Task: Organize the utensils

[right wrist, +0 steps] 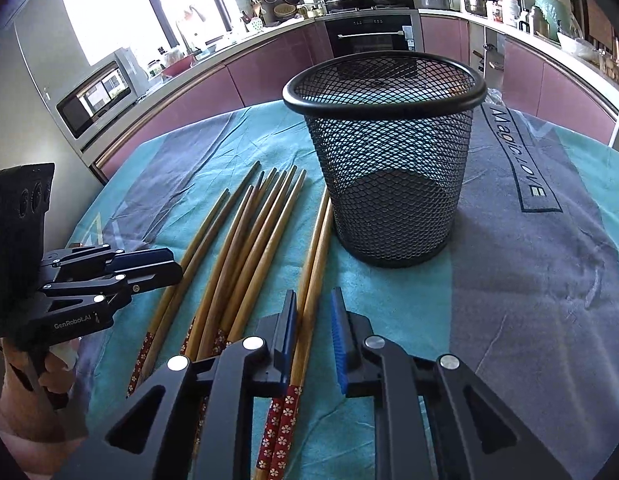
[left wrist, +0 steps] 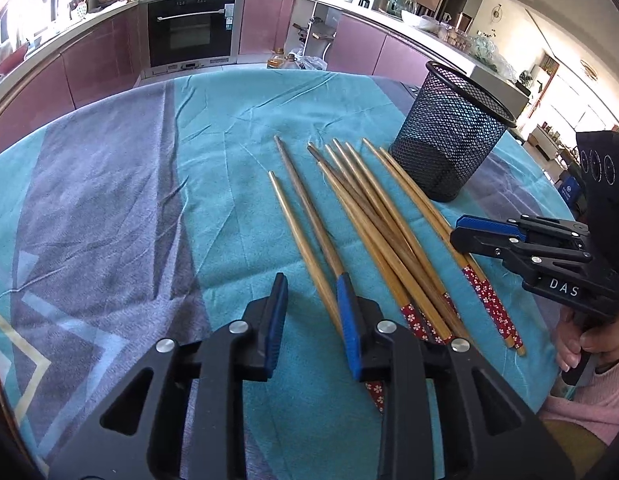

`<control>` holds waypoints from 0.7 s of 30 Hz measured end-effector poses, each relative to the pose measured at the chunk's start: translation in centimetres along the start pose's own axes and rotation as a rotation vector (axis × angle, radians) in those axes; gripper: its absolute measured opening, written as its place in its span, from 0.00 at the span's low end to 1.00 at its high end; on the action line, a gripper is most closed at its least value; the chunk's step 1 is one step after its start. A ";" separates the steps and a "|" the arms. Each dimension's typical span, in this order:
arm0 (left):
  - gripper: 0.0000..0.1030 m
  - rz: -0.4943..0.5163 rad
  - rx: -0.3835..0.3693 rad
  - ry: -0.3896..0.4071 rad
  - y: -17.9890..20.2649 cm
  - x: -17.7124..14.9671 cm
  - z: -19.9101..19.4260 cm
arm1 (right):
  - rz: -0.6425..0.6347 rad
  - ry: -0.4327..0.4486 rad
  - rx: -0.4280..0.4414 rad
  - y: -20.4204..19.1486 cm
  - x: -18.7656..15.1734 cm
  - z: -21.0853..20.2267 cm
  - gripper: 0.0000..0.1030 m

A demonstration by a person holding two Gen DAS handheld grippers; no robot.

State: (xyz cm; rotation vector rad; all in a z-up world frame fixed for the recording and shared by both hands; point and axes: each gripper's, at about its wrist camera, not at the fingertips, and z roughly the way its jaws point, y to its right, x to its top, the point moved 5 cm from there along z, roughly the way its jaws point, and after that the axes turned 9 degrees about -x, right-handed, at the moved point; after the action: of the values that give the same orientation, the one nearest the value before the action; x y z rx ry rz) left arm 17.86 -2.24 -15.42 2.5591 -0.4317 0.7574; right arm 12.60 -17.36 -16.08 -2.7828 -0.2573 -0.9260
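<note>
Several wooden chopsticks (left wrist: 373,216) with red flowered ends lie fanned on the teal cloth, left of a black mesh cup (left wrist: 449,136) that stands upright and holds nothing. My left gripper (left wrist: 311,292) is open over bare cloth, its right finger (left wrist: 347,312) lying over the leftmost chopsticks. In the right wrist view my right gripper (right wrist: 313,304) is open astride the rightmost pair of chopsticks (right wrist: 315,264). The pair lies against the left pad, and cloth shows between it and the right pad. The mesh cup (right wrist: 389,168) stands just ahead of that gripper.
The table carries a teal and grey cloth (left wrist: 149,200) with wrinkles. A person's hand (left wrist: 581,344) in a pink sleeve holds the right gripper's handle. Kitchen cabinets and an oven (left wrist: 191,28) line the far side, beyond the table edge.
</note>
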 end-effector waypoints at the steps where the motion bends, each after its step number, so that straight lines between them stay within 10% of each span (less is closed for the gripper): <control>1: 0.30 0.000 0.001 0.001 0.0 0.1 0.1 | 0.006 0.000 0.002 0.1 0.0 0.0 0.14; 21: 0.24 -0.018 -0.042 -0.001 0.9 1.1 1.7 | -0.032 -0.010 -0.014 0.1 1.2 1.5 0.07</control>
State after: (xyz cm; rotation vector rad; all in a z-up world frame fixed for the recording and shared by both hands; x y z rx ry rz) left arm 19.06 -4.00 -15.79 2.5212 -0.4195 0.7323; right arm 14.45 -17.01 -16.56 -2.8047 -0.2981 -0.9249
